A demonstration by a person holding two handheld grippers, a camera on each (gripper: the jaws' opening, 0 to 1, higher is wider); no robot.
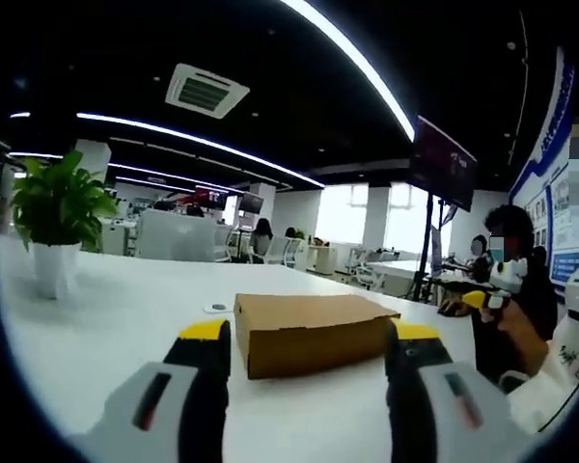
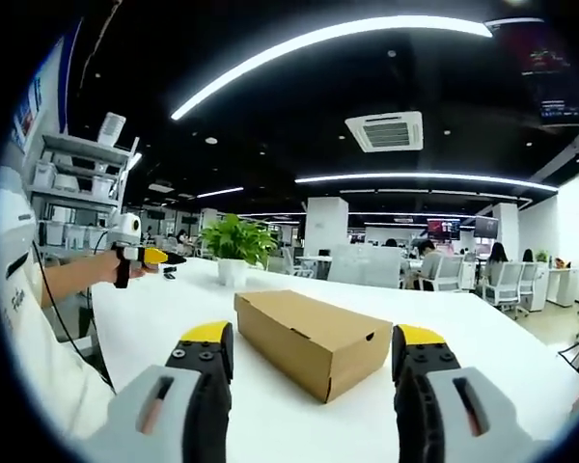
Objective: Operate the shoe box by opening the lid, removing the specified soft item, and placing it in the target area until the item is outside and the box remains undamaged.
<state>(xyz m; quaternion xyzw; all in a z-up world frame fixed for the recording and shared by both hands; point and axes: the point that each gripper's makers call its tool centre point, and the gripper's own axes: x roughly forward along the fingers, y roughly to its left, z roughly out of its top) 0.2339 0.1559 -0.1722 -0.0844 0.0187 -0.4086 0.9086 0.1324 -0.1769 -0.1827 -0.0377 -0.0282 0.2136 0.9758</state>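
Both grippers, left gripper (image 1: 309,338) and right gripper (image 2: 314,342), gape before the closed shoe box (image 1: 309,331) amid bare table (image 1: 125,318).

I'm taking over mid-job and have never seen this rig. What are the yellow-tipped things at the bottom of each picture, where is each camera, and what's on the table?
There is no robot arm: a person holds a two-jaw tool in each hand, and a fisheye camera rides on each tool, looking forward along its jaws. The yellow-tipped shapes are those jaws.

In the left gripper view, the left gripper stands open and holds nothing. In the right gripper view, the right gripper is likewise open and holds nothing. Each view also catches the other tool off to one side, in the person's hand.

On the white table lies a brown cardboard shoe box, lid closed, untouched. A potted plant stands farther back. A small round object lies beside the box; I cannot tell what it is.
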